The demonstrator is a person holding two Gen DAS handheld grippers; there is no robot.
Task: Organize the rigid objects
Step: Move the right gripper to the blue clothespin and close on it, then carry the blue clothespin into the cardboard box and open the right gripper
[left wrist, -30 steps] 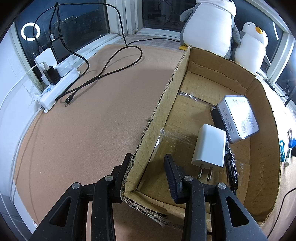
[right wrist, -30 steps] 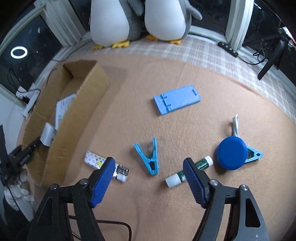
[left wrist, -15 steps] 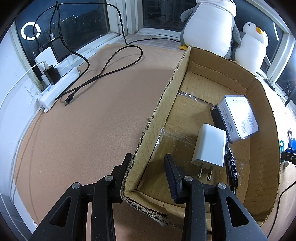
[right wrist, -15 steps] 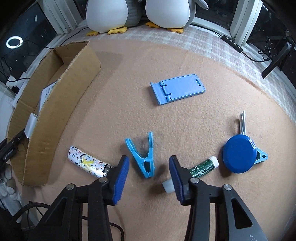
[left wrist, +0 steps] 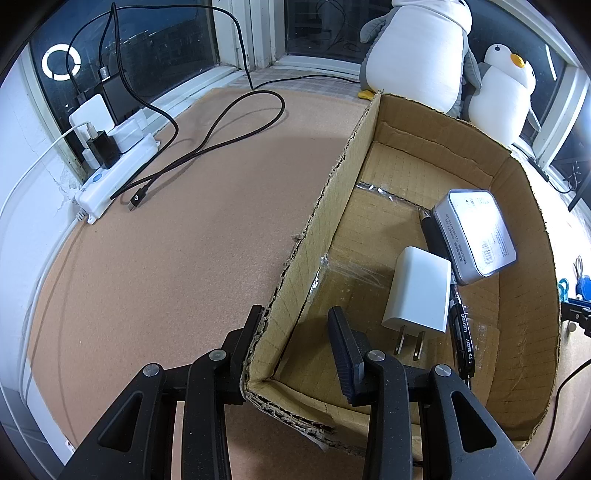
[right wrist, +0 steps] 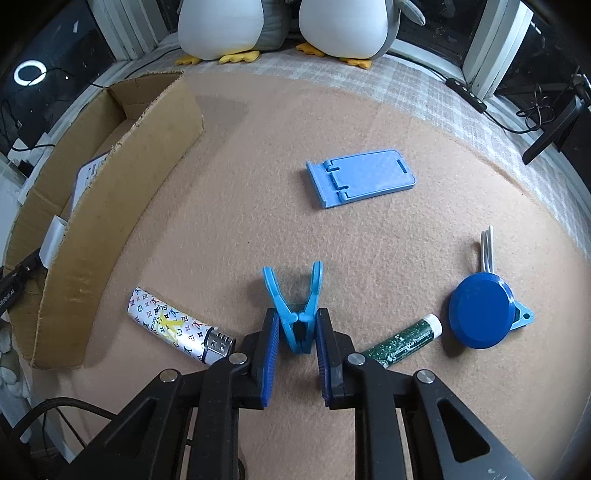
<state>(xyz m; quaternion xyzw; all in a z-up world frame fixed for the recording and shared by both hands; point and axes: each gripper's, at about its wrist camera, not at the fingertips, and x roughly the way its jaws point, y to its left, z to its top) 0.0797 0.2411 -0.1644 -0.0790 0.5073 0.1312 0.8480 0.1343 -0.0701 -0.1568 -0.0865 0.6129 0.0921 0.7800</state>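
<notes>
A blue clothespin (right wrist: 295, 306) lies on the tan felt. My right gripper (right wrist: 295, 341) has its blue pads on either side of the pin's closed end, narrowly apart, touching or nearly touching it. A patterned lighter (right wrist: 177, 326), a green lip balm tube (right wrist: 402, 339), a round blue case (right wrist: 480, 315) and a blue phone stand (right wrist: 362, 177) lie around it. My left gripper (left wrist: 295, 332) is open and straddles the near left wall of the cardboard box (left wrist: 325, 206). The box holds a white charger (left wrist: 417, 291), a black pen (left wrist: 461, 332) and a grey tin (left wrist: 472, 232).
Two plush penguins (right wrist: 280, 26) sit at the back by the window. A white power strip (left wrist: 114, 173) with plugs and a black cable (left wrist: 207, 144) lie on the felt left of the box. The box (right wrist: 110, 206) stands left of the right gripper.
My right gripper has moved forward and down over the clothespin, and its jaws have narrowed from wide open to close around it. The left gripper has not moved.
</notes>
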